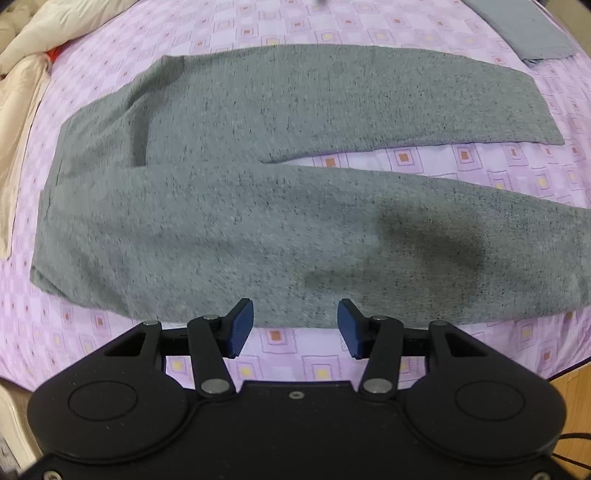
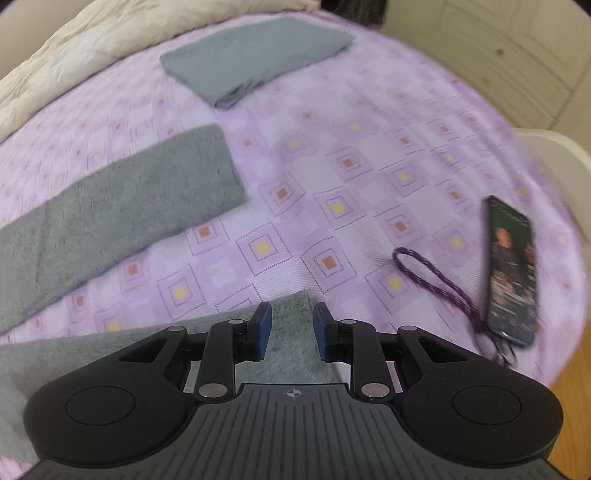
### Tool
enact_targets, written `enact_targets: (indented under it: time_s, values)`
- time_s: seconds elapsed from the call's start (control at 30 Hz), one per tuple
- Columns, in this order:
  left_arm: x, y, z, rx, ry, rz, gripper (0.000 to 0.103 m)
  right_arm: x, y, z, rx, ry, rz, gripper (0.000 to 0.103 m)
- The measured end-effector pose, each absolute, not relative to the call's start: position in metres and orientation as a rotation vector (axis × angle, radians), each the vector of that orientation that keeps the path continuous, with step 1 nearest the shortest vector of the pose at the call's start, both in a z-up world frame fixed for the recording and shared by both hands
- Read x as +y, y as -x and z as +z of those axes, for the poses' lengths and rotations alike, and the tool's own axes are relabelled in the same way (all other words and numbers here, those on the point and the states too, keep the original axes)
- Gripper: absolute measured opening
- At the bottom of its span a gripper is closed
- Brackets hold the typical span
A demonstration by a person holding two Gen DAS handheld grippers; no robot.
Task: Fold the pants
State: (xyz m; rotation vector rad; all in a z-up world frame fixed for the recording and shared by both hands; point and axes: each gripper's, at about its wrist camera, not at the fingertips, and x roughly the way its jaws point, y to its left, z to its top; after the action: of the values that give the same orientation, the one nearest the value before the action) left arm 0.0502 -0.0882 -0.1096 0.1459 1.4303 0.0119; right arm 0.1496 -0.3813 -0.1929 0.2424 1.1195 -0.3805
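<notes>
Grey marled pants point(image 1: 258, 177) lie spread flat on a bed point(image 1: 369, 22) covered by a lilac sheet with square motifs, waist toward 9 o'clock and both legs running toward 3 o'clock, parted by a narrow wedge of sheet. The left gripper point(image 1: 295, 328) hangs over the near leg's lower edge, jaws spread with nothing between them. The right gripper point(image 2: 292, 330) hangs above the near leg's hem, jaws apart and empty. A folded grey garment point(image 2: 255, 55) lies at 12 o'clock; a smartphone point(image 2: 511, 269) with purple wrist strap point(image 2: 424, 273) lies at 3 o'clock.
</notes>
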Motion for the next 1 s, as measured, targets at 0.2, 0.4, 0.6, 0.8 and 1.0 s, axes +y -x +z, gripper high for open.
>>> enact_targets:
  time_s: [0.2, 0.4, 0.6, 0.8, 1.0]
  values:
    - [-0.099, -0.048, -0.109, 1.44, -0.159, 0.066, 0.056, -0.396, -0.155, -0.221, 1.186, -0.259, -0.275, 0.025]
    - [-0.097, -0.054, -0.105, 1.434, -0.141, 0.116, 0.056, -0.402, -0.156, -0.23, 1.193, -0.274, -0.256, 0.025]
    - [-0.101, -0.058, -0.107, 1.436, -0.15, 0.128, 0.056, -0.411, -0.157, -0.235, 1.174, -0.309, -0.265, 0.027]
    - [-0.109, -0.058, -0.11, 1.435, -0.171, 0.108, 0.056, -0.398, -0.167, -0.226, 1.215, -0.179, -0.172, 0.007]
    - [-0.113, -0.058, -0.119, 1.419, -0.168, 0.094, 0.056, -0.411, -0.194, -0.205, 1.125, -0.107, -0.267, 0.006]
